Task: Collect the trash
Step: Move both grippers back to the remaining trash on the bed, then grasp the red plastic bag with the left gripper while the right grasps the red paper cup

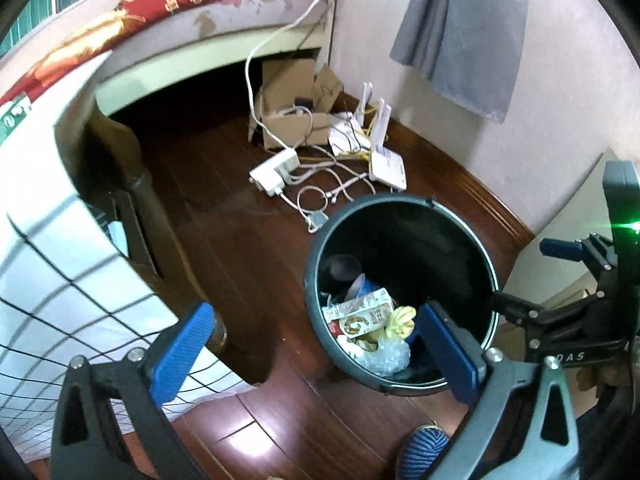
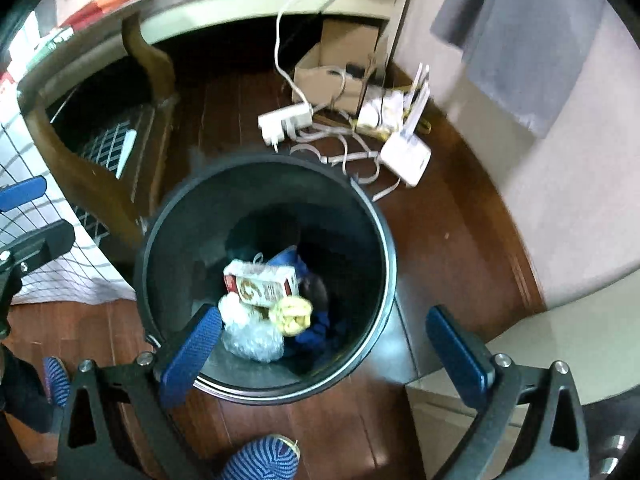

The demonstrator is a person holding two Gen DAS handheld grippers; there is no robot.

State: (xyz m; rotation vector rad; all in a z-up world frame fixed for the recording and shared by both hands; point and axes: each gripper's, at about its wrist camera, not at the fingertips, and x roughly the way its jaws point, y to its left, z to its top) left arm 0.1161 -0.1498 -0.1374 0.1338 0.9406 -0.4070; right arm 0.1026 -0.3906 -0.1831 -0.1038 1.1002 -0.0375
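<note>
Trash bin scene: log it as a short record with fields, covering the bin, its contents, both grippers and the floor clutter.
bin: round dark plastic trash bin, upright on the wooden floor
contents: printed carton, yellow crumpled scrap, clear plastic bag
left gripper: jaws wide open, nothing between them
right gripper: jaws wide open, empty, above the bin
floor clutter: white power strip, white router, cardboard box

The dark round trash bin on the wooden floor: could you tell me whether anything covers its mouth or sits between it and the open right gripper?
Nothing visible does. The dark round trash bin has no lid, and the right gripper hangs open and empty above its rim.
</note>
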